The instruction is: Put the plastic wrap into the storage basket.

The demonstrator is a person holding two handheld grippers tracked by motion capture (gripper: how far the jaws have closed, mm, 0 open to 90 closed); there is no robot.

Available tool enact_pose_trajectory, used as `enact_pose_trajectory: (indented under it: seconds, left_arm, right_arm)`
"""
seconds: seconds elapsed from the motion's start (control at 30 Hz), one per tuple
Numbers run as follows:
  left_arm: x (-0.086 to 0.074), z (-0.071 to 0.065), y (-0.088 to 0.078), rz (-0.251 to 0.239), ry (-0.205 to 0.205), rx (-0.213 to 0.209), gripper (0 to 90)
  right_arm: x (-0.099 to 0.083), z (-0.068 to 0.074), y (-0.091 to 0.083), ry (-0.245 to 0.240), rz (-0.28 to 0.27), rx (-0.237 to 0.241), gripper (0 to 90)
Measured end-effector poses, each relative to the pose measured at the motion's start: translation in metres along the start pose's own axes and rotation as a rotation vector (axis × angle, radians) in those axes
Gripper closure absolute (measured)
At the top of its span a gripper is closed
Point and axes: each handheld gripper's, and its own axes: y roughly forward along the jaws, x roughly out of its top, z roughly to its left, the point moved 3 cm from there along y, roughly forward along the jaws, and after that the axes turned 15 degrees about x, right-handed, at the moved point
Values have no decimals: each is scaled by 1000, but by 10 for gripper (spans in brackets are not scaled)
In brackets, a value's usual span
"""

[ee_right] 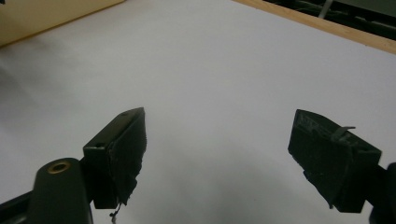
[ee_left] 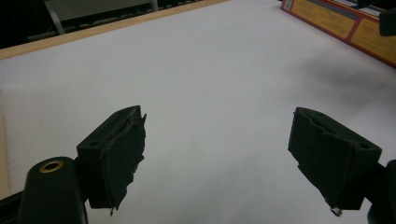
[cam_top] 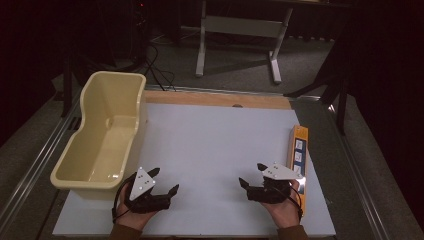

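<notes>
1. While both claws rest low at the near edge of the counter (cam_top: 215,145), the step in hand is judged to be a reach by the right claw (cam_top: 252,175) for the orange box (cam_top: 299,155), the thing nearest to it.
2. The right claw's jaws are seen spread wide in the right gripper view, with bare white surface and nothing else between them; nothing is gripped.
3. The left claw (cam_top: 164,181) is likewise spread wide and empty, just beside the near end of the cream tub (cam_top: 100,130).
4. The orange box is found lying flat along the right edge of the counter, long and narrow, just beside the right hand (cam_top: 282,200) and apart from the jaws.
5. A good approach is judged to need the right claw turned toward the box, since it is pointed at the middle of the counter.
6. The jaws are best set across the box's narrow width, near its middle, so that the box is kept level when lifted.
7. Care is advised at the counter's edge, where a nudge could push the box off.
8. The left claw is best held aside, clear of the path to the tub.
9. White label patches are seen on the box's top face, and dark print on its orange face in the left gripper view (ee_left: 343,21); no word or brand can be read.
</notes>
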Motion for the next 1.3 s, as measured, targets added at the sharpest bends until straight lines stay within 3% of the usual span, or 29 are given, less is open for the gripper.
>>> enact_pose_trajectory:
  seconds: [0.87,1.3]
  left_arm:
    - [1,0,2,4,9,9,183]
    - [0,0,2,8,5,14,183]
  right_arm:
    - [4,-22,-44,27,-38,-115,156]
    - [-2,-39,-60,77,-26,-180,124]
